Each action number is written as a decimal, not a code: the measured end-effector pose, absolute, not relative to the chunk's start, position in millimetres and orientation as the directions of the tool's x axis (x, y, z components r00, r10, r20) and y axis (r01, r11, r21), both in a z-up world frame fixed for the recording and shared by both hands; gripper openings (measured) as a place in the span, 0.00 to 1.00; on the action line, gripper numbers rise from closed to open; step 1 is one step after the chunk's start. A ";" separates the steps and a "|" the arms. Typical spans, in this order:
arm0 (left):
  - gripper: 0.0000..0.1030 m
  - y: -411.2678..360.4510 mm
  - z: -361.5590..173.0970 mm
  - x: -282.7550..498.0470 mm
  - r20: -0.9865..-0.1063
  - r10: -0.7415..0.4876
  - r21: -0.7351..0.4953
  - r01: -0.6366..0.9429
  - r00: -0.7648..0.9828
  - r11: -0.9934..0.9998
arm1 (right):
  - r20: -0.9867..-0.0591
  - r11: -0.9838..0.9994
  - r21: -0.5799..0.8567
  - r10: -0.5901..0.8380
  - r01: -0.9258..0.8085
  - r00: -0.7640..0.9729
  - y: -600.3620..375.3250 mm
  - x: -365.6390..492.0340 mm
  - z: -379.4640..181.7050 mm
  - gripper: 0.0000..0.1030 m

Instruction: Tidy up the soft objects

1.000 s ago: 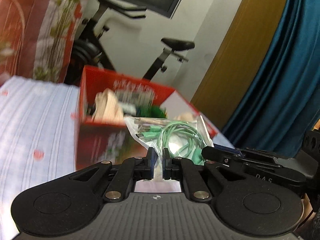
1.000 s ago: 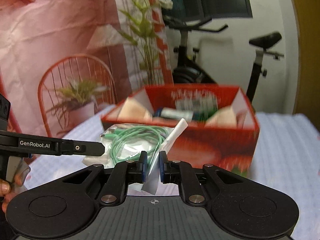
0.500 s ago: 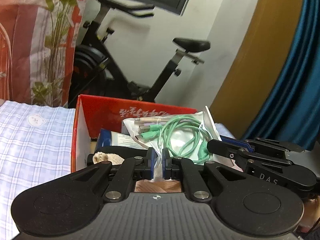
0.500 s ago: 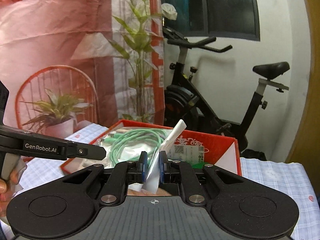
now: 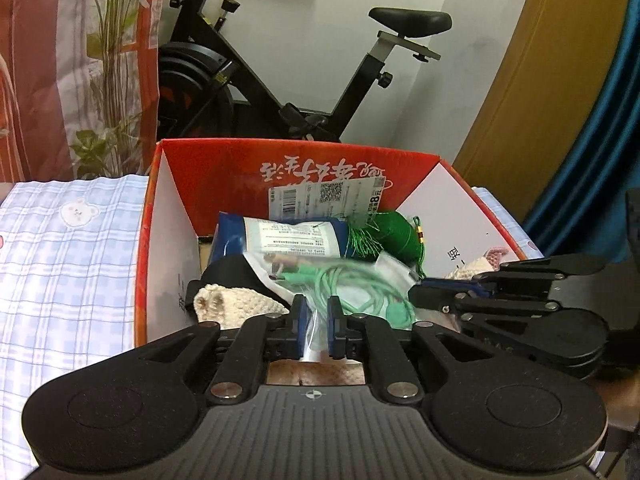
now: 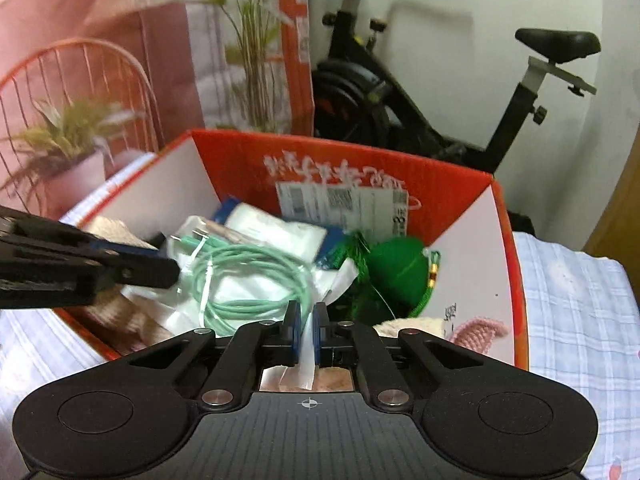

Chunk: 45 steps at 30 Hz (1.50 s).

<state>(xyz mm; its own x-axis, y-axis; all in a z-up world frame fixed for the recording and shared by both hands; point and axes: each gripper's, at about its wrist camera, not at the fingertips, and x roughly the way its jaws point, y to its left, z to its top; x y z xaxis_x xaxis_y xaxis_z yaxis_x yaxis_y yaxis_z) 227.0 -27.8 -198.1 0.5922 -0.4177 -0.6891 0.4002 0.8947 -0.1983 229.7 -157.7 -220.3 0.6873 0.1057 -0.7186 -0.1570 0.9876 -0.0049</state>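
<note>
Your left gripper [image 5: 313,322], jaws opening, and clamped right gripper [image 6: 305,330] share the clear plastic cable bag [image 6: 256,276] over the red cardboard box [image 5: 224,168]; the label's "8" shows.

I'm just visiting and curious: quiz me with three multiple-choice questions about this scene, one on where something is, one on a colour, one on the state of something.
1. Where is the clear bag with the coiled cable?
A. Over the open red box
B. On the bike seat
C. On the checked cloth beside the box

2. What colour is the coiled cable?
A. Black
B. Mint green
C. Yellow

3. What state is the red box in?
A. Taped shut
B. Open and empty
C. Open, already holding things

Answers:
1 A: the clear bag hangs over the red box, pinched by the right gripper while the left gripper jaws open.
2 B: the cable is mint green.
3 C: a green tassel and packets lie inside.
</note>
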 end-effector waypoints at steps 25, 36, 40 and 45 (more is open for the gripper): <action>1.00 -0.6 -120.4 165.9 -0.530 -0.301 -0.096 0.297 0.792 0.950 | -0.550 0.999 -0.019 0.023 -0.041 0.835 -174.8 171.8 -138.3 0.75; 1.00 11.6 -88.6 136.5 -0.476 -0.293 -0.103 0.278 0.829 0.955 | -0.482 1.000 0.003 0.003 -0.002 0.876 -169.5 132.4 -104.8 1.00; 1.00 11.6 -78.1 125.2 -0.464 -0.249 -0.066 0.247 0.850 0.967 | -0.469 1.000 -0.019 -0.006 -0.004 0.883 -162.5 120.6 -94.3 1.00; 1.00 8.2 -63.7 106.5 -0.414 -0.138 0.042 0.170 0.900 0.985 | -0.460 0.999 -0.023 -0.041 0.035 0.887 -158.9 105.5 -82.5 1.00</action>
